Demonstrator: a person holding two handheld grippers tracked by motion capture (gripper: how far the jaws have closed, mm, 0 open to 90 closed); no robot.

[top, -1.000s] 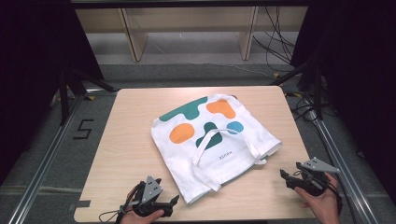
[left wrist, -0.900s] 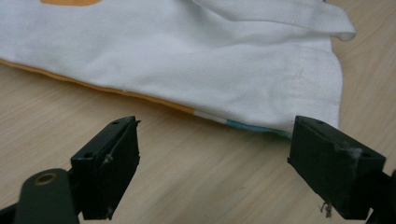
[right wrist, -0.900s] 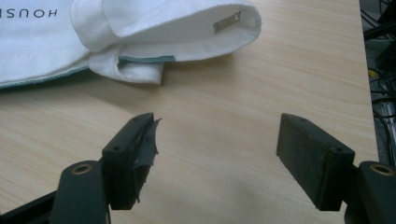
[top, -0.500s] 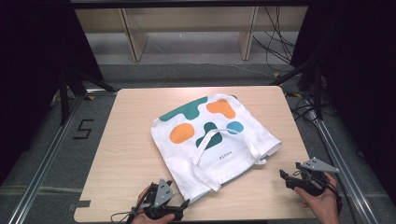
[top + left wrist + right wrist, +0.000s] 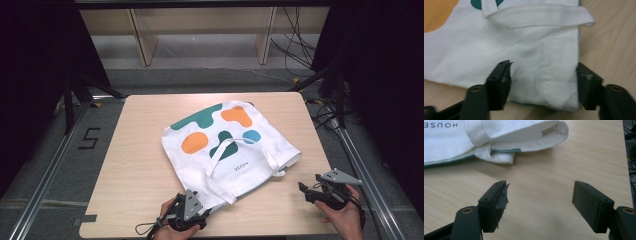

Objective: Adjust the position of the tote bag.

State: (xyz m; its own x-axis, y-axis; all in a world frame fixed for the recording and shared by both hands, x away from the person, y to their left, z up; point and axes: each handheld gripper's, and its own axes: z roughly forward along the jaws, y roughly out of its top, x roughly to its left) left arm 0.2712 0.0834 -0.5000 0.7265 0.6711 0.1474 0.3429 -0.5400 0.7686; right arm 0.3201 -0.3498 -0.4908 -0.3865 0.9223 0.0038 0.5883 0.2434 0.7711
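Observation:
A white tote bag (image 5: pixel 230 150) with orange, teal and blue blobs lies flat on the wooden table (image 5: pixel 135 150), its straps (image 5: pixel 220 150) folded over its near half. At the table's front edge my left gripper (image 5: pixel 200 212) stands open at the bag's near corner. In the left gripper view the jaws straddle that corner of the bag (image 5: pixel 536 50), with white cloth between them and a strap (image 5: pixel 544 18) beyond; the left gripper (image 5: pixel 544 80) is not closed on it. My right gripper (image 5: pixel 306 192) is open over bare wood at the front right, short of the bag's folded edge (image 5: pixel 519 135); nothing sits between the right gripper's (image 5: pixel 540 205) jaws.
Metal rails (image 5: pixel 50 170) run along both sides of the table, and a "5" mark (image 5: pixel 90 138) is on the floor at the left. Cables (image 5: pixel 325 107) lie by the far right corner. Wooden shelf legs (image 5: pixel 142 42) stand behind the table.
My left gripper has slid to the right along the front edge until its jaws reach the bag's near corner. The right gripper and the bag have stayed put.

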